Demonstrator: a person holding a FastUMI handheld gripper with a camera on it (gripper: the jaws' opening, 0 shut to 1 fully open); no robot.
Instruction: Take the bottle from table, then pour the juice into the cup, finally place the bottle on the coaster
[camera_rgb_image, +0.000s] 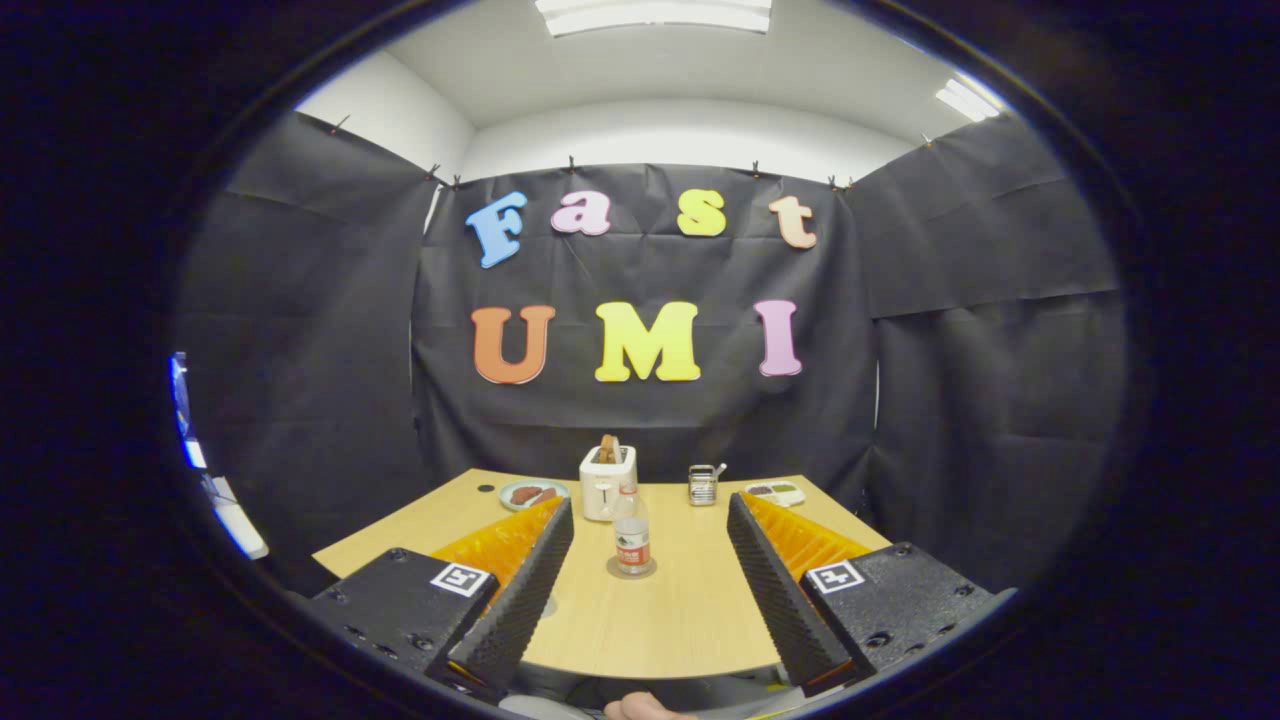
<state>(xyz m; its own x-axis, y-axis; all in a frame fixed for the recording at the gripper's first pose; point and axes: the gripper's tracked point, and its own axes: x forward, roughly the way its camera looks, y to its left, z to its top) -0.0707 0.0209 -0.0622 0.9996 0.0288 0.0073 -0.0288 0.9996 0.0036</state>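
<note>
A clear plastic bottle (631, 540) with a red label stands upright on a round grey coaster (631, 570) on the wooden table (650, 620). My gripper (650, 502) is open wide. The bottle shows in the gap between the two fingers, touching neither. The left finger (520, 590) and the right finger (775, 585) each stand well off to its sides. A small grey edge (548, 605) peeks out beside the left finger; I cannot tell what it is.
Behind the bottle stands a white toaster (607, 485) with bread in it. A plate of food (533, 493) lies to its left, with a metal holder (703, 485) and a white dish (775, 492) to its right. Part of a hand (640, 708) shows below the table's near edge.
</note>
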